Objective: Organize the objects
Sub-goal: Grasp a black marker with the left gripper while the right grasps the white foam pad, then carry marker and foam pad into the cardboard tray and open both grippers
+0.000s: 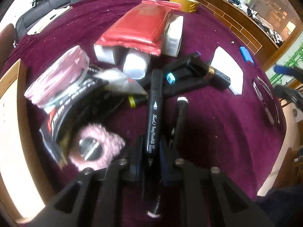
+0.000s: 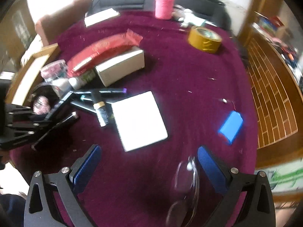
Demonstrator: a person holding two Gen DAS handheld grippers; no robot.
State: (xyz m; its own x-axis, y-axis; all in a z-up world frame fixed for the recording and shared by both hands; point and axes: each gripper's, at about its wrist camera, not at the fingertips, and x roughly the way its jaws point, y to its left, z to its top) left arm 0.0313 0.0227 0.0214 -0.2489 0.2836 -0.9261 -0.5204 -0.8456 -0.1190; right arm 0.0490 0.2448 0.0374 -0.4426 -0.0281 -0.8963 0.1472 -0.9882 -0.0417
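My left gripper point(image 1: 150, 147) is shut on a black art marker point(image 1: 154, 109) and holds it over the purple table cloth point(image 1: 217, 123). Ahead lies a pile: more black markers point(image 1: 181, 71), a red foil pouch point(image 1: 140, 26), white boxes point(image 1: 173, 36), a white bottle point(image 1: 135, 66) and a pink round container point(image 1: 56, 75). My right gripper point(image 2: 149, 164) is open above the cloth point(image 2: 189, 71). A clear pair of glasses point(image 2: 187, 185) lies between its blue pads point(image 2: 212, 168), close to the right one. The left gripper shows at the left edge of the right wrist view point(image 2: 24, 121).
A white pad point(image 2: 138, 121) lies mid-table, with a blue battery pack point(image 2: 231, 126) to its right. A yellow tape roll point(image 2: 205, 39) and a pink spool point(image 2: 163, 4) stand at the back. A wooden tray point(image 1: 11, 113) sits at the left table edge. A pink fuzzy ring point(image 1: 94, 149) lies near my left gripper.
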